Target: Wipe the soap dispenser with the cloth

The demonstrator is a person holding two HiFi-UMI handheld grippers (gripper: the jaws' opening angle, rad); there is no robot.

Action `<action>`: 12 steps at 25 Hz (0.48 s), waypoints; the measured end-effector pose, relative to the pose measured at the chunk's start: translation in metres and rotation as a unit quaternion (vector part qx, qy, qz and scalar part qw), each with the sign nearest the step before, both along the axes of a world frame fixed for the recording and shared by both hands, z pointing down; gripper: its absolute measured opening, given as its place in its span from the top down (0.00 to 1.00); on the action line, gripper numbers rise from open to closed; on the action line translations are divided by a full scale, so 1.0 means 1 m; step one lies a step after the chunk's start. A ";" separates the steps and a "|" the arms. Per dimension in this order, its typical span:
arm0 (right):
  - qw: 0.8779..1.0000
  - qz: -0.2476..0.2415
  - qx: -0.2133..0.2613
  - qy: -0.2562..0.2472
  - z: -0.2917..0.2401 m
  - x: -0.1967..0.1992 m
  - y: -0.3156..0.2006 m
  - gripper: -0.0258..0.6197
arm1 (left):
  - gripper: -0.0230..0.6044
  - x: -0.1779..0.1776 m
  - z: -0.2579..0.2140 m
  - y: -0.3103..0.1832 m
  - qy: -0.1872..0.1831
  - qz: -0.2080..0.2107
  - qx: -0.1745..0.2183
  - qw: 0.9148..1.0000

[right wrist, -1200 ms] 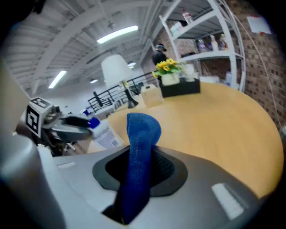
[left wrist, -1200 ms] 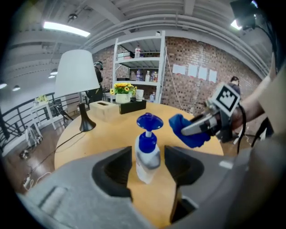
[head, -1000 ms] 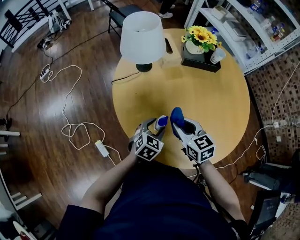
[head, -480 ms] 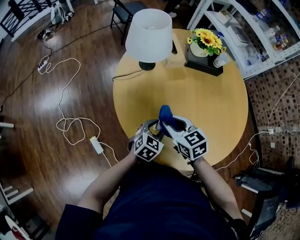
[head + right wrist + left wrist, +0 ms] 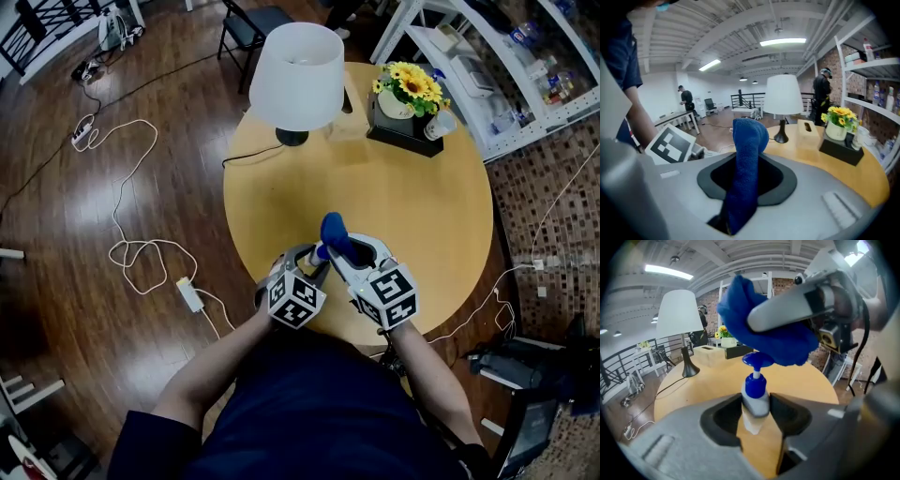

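blue cloth (image 5: 736, 315) against the pump of the soap dispenser (image 5: 755, 392)
the left hand-held gripper (image 5: 756, 405) pinches the white bottle by its body, its jaws having just closed in on it. the bottle is upright near the front edge of the round counter (image 5: 422, 216). the right hand-held gripper (image 5: 743, 180) is clamped on the cloth, whose bunched end meets the blue pump head. a lamp (image 5: 292, 75) and sunflowers (image 5: 410, 84) stand well behind.
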State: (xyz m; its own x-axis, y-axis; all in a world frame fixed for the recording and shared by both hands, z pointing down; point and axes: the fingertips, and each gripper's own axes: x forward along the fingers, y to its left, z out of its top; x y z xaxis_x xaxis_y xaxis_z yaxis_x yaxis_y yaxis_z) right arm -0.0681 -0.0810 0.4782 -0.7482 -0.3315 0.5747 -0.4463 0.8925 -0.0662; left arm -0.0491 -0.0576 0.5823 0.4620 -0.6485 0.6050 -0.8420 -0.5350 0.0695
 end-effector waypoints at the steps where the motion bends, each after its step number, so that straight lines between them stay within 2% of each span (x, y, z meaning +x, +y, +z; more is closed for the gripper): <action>1: 1.000 -0.023 0.006 0.006 0.000 -0.010 0.009 0.80 | 0.66 -0.001 0.000 0.000 0.000 0.000 0.000 1.000; 2: 0.999 -0.035 0.007 0.017 0.004 -0.015 0.014 0.80 | 0.66 -0.002 0.000 0.001 0.000 0.001 0.000 1.000; 4: 0.999 -0.029 -0.007 0.022 0.017 -0.014 0.014 0.80 | 0.66 -0.001 0.001 0.000 0.000 0.005 0.000 1.000; 9: 0.998 0.041 -0.036 -0.001 0.024 0.014 -0.017 0.80 | 0.66 0.000 -0.001 -0.002 -0.003 0.010 -0.002 1.000; 12: 0.995 0.087 -0.046 0.013 0.037 0.035 -0.035 0.81 | 0.66 -0.001 0.001 -0.001 -0.002 0.009 -0.003 1.000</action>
State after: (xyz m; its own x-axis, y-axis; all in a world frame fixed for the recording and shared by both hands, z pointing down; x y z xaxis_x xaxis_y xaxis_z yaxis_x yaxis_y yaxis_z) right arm -0.0334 -0.1159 0.5152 -0.6692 -0.3994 0.6266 -0.5960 0.7921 -0.1316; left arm -0.0496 -0.0590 0.5828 0.4706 -0.6371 0.6105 -0.8328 -0.5493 0.0688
